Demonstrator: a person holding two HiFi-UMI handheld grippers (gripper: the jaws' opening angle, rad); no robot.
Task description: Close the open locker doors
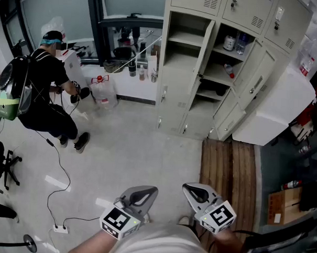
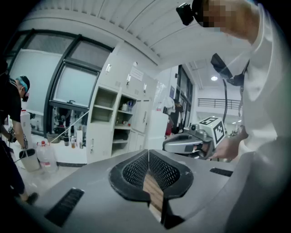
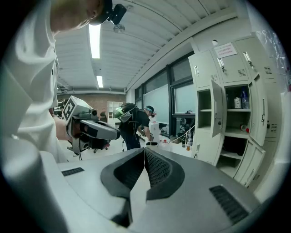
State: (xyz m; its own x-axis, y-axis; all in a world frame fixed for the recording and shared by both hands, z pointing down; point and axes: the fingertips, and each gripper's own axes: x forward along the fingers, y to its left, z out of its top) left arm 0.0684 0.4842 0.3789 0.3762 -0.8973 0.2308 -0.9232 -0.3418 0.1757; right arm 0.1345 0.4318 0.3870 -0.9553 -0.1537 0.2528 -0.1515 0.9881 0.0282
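Observation:
The beige locker bank (image 1: 226,26) stands far ahead across the room. One tall door (image 1: 206,47) hangs open between two shelved bays, another door (image 1: 255,75) stands ajar to its right, and a lower door (image 1: 229,118) is open too. Bottles sit on the exposed shelves. My left gripper (image 1: 151,190) and right gripper (image 1: 187,187) are held close to my body, far short of the lockers, both shut on nothing. The lockers (image 2: 111,123) lie beyond the closed left gripper (image 2: 148,152). In the right gripper view the lockers (image 3: 227,123) stand to the right of the closed right gripper (image 3: 144,150).
A person (image 1: 44,92) with a backpack stands at the left by a water jug (image 1: 103,92). A white cabinet (image 1: 274,107) flanks the lockers on the right. A wooden floor strip (image 1: 227,168) leads to them. A power strip (image 1: 59,229) and cables lie on the floor at left.

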